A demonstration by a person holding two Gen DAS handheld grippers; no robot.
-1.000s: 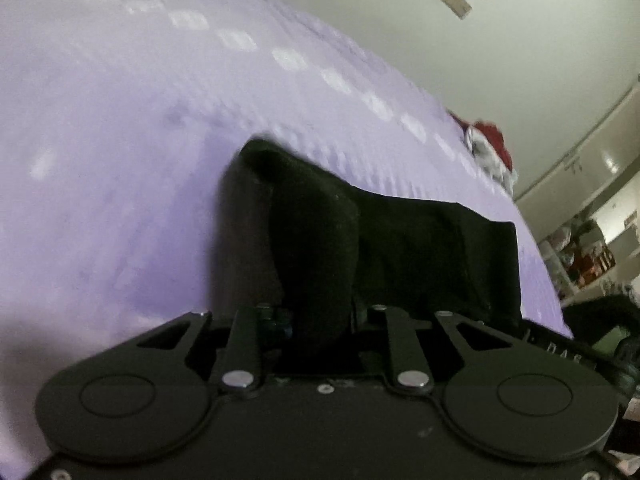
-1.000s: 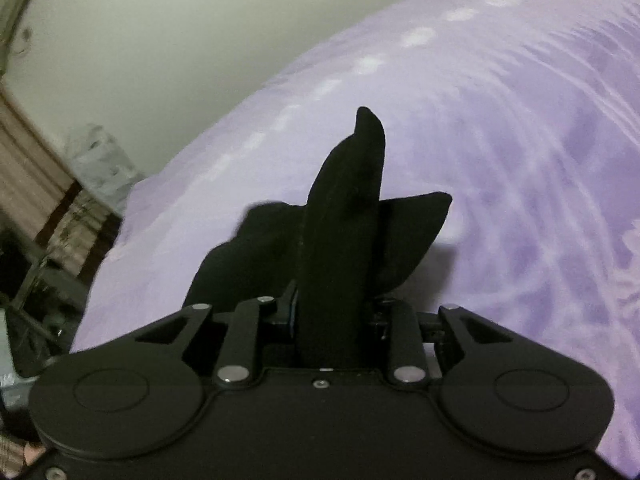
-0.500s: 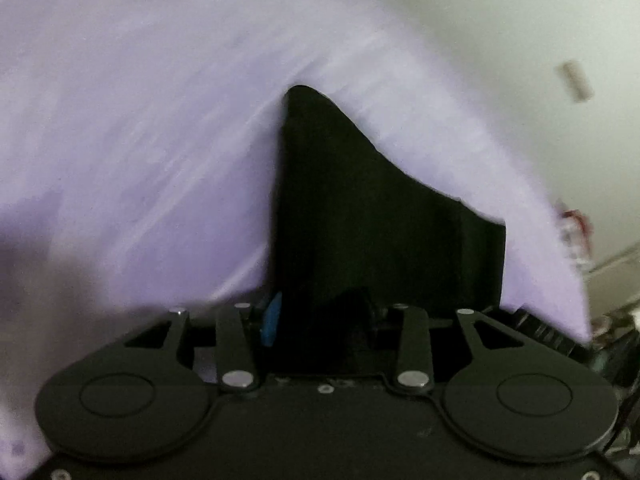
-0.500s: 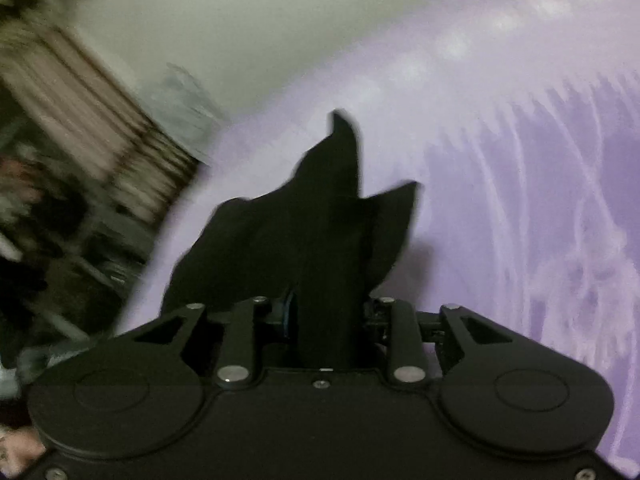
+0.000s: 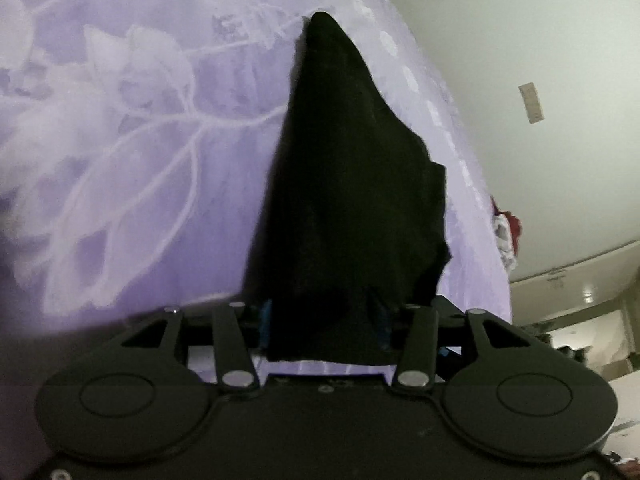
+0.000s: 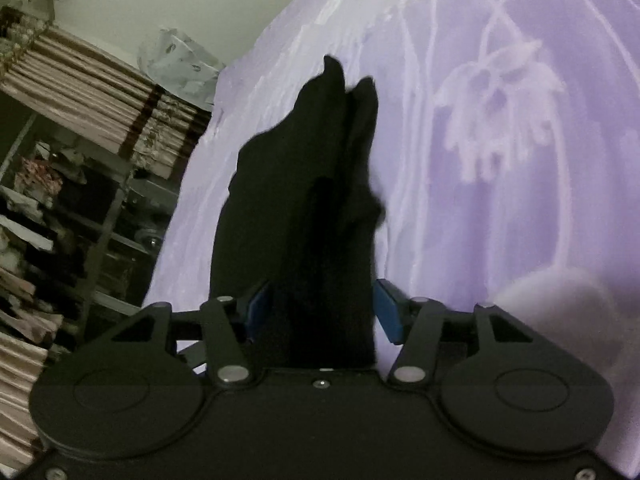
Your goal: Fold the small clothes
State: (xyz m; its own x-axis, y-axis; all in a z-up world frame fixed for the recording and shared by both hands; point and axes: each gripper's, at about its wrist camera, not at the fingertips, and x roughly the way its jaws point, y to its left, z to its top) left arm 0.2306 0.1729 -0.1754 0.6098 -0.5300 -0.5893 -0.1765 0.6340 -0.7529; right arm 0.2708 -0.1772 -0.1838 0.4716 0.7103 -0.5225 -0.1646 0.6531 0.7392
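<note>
Black garment [image 5: 352,208], one piece as far as I can tell, is hanging above the purple bedspread [image 5: 140,168] and is being held at two spots, one per gripper. Left gripper [image 5: 324,320]: the jaws are standing a fair way apart with blue pads just showing on each side, and cloth is filling the gap between them; cannot tell if the pads are actually pinching or the fabric is only draped through. Right gripper [image 6: 320,312]: same story, blue fingers [image 6: 386,312] are sitting clear of the cloth on the right side, so the jaws are looking partly open around the black garment [image 6: 304,208] rather than clamped; a firm hold cannot be confirmed.

Judging by the two-point hold, the piece is probably being carried by an edge so it hangs straight before being laid down for a fold. Cloth is peaking away from both cameras, over the bedspread [image 6: 500,200], apparently not lying flat on it.

Counts: two grippers, one black garment, one bedspread with a pale flower print. Beyond the bedspread's far edge in the left view, one red-and-white bundle [image 5: 506,232]. Beside the bedspread in the right view, one shelf unit [image 6: 72,208] with stacked stuff and one plastic bag [image 6: 176,60].
</note>
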